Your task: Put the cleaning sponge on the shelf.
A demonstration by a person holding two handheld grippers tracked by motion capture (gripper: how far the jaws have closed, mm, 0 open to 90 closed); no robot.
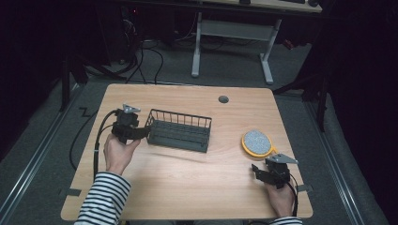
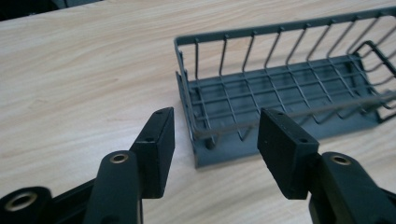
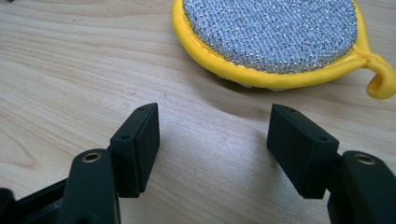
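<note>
Two hand-held grippers are at work, each with its jaws apart and nothing between them. The left hand-held gripper (image 1: pixel 141 132) sits at the 9 o'clock end of the wire basket (image 1: pixel 179 130), its pads straddling the basket's near corner in the left gripper view without pressing on it. The right hand-held gripper (image 1: pixel 257 169) hangs released just at 6 o'clock of the yellow-rimmed scrubber (image 1: pixel 256 142), apart from it.

Risk, as I judge it: the basket is light and open-wired — a pad could catch a thin wire rather than the rim, tipping or skidding the basket across the surface (image 1: pixel 187 183). The scrubber lies flat and low, so a shallow approach may push it toward 12 o'clock instead of gripping it.

The basket stands upright, mouth up, near the surface's middle-left; its long axis runs from 9 to 3 o'clock, slightly tilted. The scrubber's loop points toward 4 o'clock.
</note>
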